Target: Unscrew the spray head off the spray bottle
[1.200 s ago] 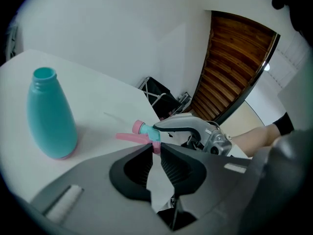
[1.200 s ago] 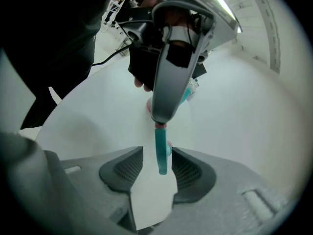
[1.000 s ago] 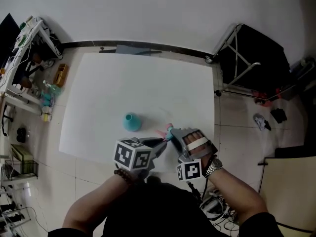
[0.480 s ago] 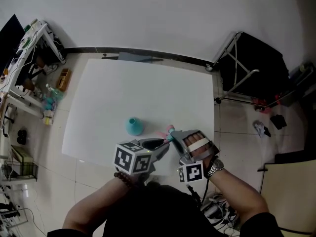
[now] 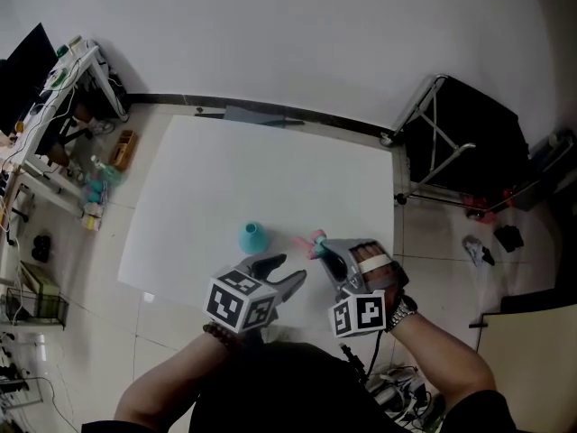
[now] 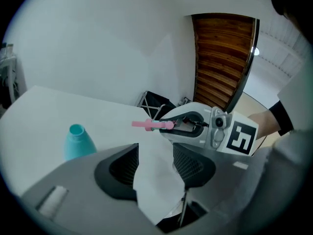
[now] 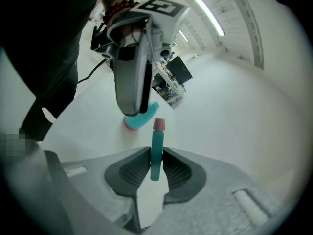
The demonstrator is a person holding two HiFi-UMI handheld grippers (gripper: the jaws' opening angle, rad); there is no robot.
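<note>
The right tool (image 7: pixel 155 168) is pinching the spray head (image 7: pixel 156 148) by its lower end, its jaws having just been closing on it. The head's long axis is running straight out along the jaws, with the pink tip leading toward the upper left of the head view. The bottle (image 5: pixel 253 238) is standing upright on the surface (image 5: pixel 270 161), left of that tip and apart from it, with its neck showing bare. Of the 2 tools, the left tool (image 5: pixel 287 271) is sitting nearer the bottle, just below and right of it. Its jaws have just been opening and are standing spread with nothing between them. The head is looking fully off, so the coming move is probably turning on keeping it clear of the bottle on its left.
</note>
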